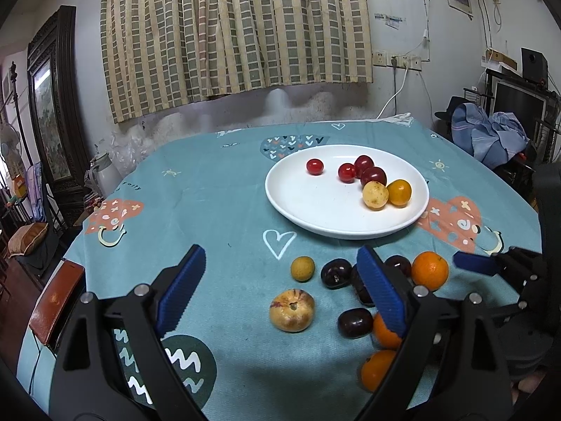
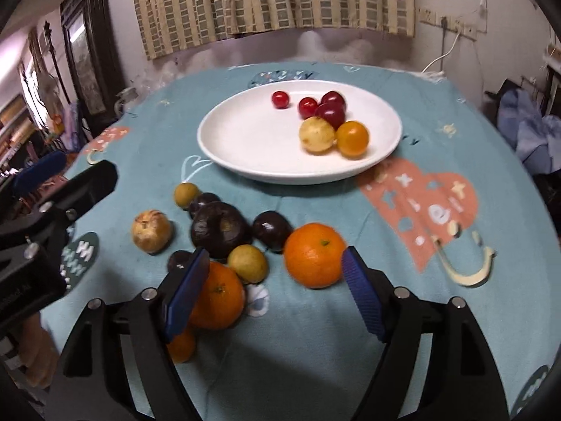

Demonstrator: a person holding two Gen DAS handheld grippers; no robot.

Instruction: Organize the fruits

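the left tool [image 1: 280, 291] is spread wide with nothing in it, poised above the tabletop [image 1: 210, 193]; a pale apple [image 1: 291, 310] lies between its fingers, dark plums [image 1: 336, 273] by its right finger. the right tool [image 2: 275, 294] also gapes empty, an orange [image 2: 314, 255] just ahead between its fingers, a second orange [image 2: 217, 294] behind its left finger. beyond both, the white plate [image 2: 245, 147] holds red, yellow and orange fruits.

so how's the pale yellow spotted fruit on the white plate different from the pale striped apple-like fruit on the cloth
The pale yellow spotted fruit lies on the white plate, touching an orange-yellow fruit; the pale striped apple-like fruit sits alone on the teal tablecloth, showing a stem dimple. Both are round and pale.
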